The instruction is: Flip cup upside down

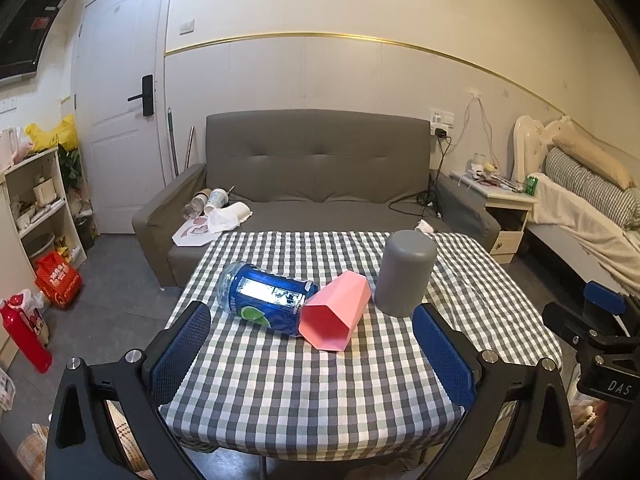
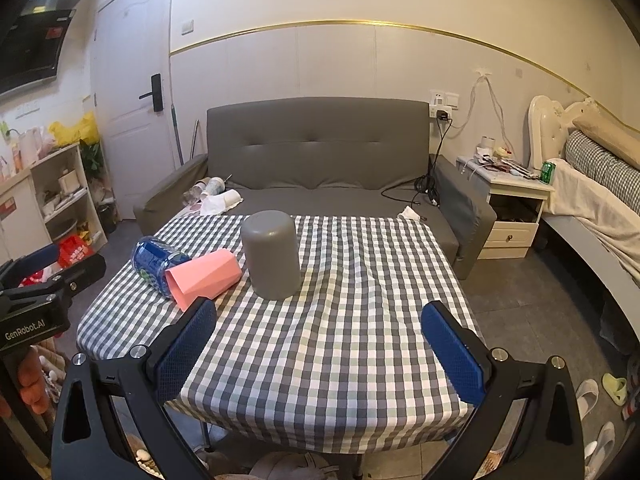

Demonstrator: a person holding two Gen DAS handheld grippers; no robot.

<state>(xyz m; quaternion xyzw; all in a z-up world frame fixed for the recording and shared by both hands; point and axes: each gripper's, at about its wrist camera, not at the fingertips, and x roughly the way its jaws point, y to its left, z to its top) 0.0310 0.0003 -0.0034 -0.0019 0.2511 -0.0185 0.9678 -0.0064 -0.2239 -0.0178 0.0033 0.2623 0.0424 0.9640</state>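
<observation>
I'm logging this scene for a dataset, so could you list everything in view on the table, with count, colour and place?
pink cup: 1, pink, faceted, lying on its side mid-table, mouth toward the camera
grey cup: 1, grey, standing upside down, right of the pink cup
drink can: 1, blue, lying on its side, left of the pink cup
tablecloth: 1, grey-and-white check, covering the table
left tool: 1, black with blue pads, open, at the near edge
right tool: 1, same colours, open, holding nothing

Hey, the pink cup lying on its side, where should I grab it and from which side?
Grip the pink cup across its faceted walls near the middle, probably coming from above with the left gripper. It lies tipped with its open mouth facing the camera, and the blue can crowds its left side.
</observation>
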